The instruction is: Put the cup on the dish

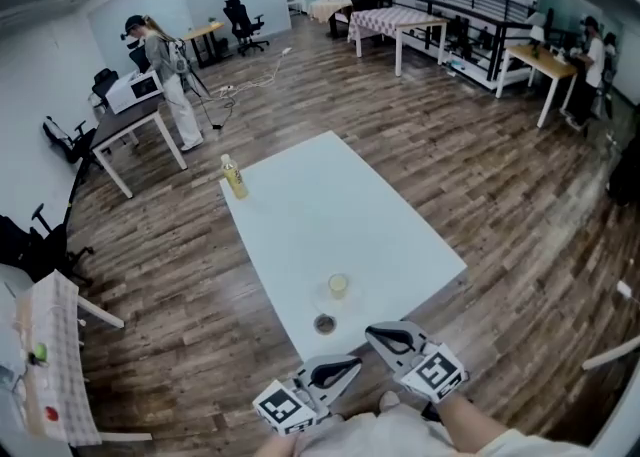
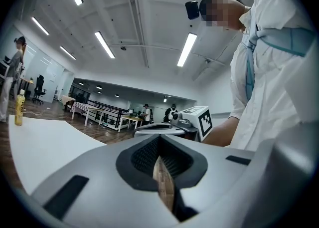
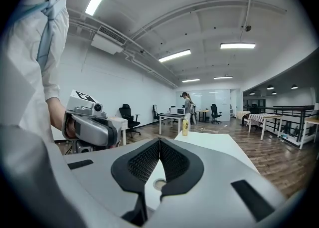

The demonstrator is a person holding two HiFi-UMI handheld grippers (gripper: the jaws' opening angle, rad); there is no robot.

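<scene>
Looking down in the head view, the cup (image 1: 338, 286) stands on the white table (image 1: 330, 195) at 1 o'clock of the small round dish (image 1: 324, 324) (near it, not on it). In the left gripper view, the left gripper (image 2: 158, 144) is closed on nothing. In the right gripper view, the right gripper (image 3: 159, 142) is likewise closed and empty, with the dish visible below its jaws at 6 o'clock.

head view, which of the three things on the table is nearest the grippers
The small dark dish by the near edge; the cup stands just beyond it, the bottle at the far corner.
</scene>
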